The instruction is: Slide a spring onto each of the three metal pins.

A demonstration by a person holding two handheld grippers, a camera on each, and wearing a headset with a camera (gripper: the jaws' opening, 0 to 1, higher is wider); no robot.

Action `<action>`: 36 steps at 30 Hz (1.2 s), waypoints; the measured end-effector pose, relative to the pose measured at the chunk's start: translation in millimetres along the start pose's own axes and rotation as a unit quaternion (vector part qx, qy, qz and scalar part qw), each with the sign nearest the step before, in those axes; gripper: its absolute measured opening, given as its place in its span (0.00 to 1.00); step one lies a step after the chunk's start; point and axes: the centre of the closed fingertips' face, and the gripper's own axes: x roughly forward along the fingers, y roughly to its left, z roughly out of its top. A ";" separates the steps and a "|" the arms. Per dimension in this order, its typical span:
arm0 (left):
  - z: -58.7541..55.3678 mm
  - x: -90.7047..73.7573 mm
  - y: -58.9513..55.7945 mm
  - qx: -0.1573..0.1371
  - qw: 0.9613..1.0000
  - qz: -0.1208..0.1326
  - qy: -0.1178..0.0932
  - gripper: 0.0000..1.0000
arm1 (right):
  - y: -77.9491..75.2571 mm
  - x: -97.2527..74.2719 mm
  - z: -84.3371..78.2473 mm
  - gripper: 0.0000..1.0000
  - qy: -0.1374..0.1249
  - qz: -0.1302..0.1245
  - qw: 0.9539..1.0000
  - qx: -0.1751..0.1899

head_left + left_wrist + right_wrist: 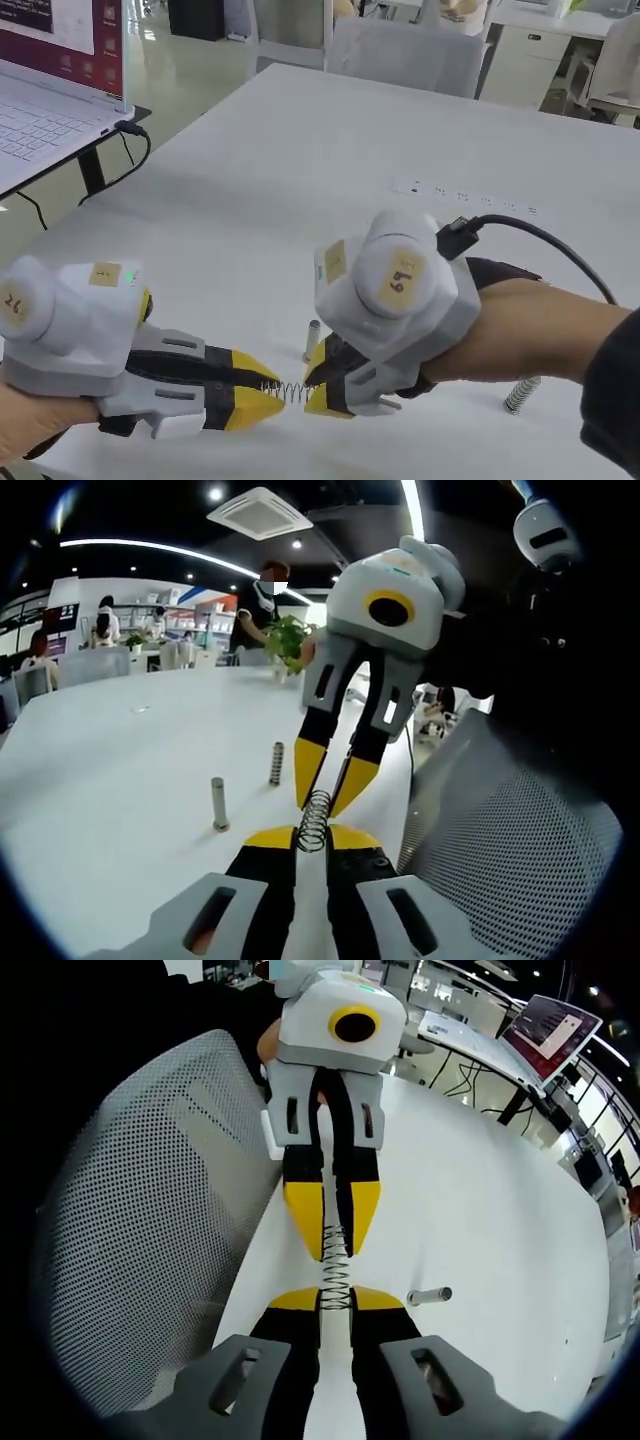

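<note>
A thin steel spring [288,390] stretches level between both grippers, just above the white table [300,180]. My left gripper [262,392] is shut on its left end, and my right gripper [318,388] is shut on its right end. In the left gripper view the spring [315,820] runs from my own jaws up to the right gripper's yellow fingertips [308,765]. A bare metal pin [312,340] stands upright just behind the spring. Another pin wearing a spring [521,393] stands to the right, past the right forearm; it also shows as the sprung pin [276,763] beyond the bare pin [218,803].
An open laptop [40,110] sits on a side desk at far left, with a black cable hanging from it. A white power strip [465,195] lies mid-table. A mesh chair back [150,1210] is close to the table's near edge. Chairs stand at the far side.
</note>
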 end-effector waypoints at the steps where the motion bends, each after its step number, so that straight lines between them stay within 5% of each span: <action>1: 0.1 0.2 -0.3 0.001 1.000 -0.001 0.000 0.03 | 0.1 0.2 -0.3 0.09 0.000 0.000 1.000 0.000; 12: 6.5 -0.1 -4.4 0.001 1.000 -0.010 -0.004 0.02 | 1.7 4.7 -1.6 0.09 -0.003 0.008 1.000 0.011; 23: 25.1 -1.0 -11.8 0.002 0.999 -0.024 -0.031 0.02 | 4.0 8.4 -6.9 0.10 -0.004 0.014 1.000 0.019; 36: 20.7 -1.7 -10.1 0.003 0.999 -0.017 -0.027 0.03 | 3.4 3.0 -2.0 0.10 -0.020 0.011 0.999 0.030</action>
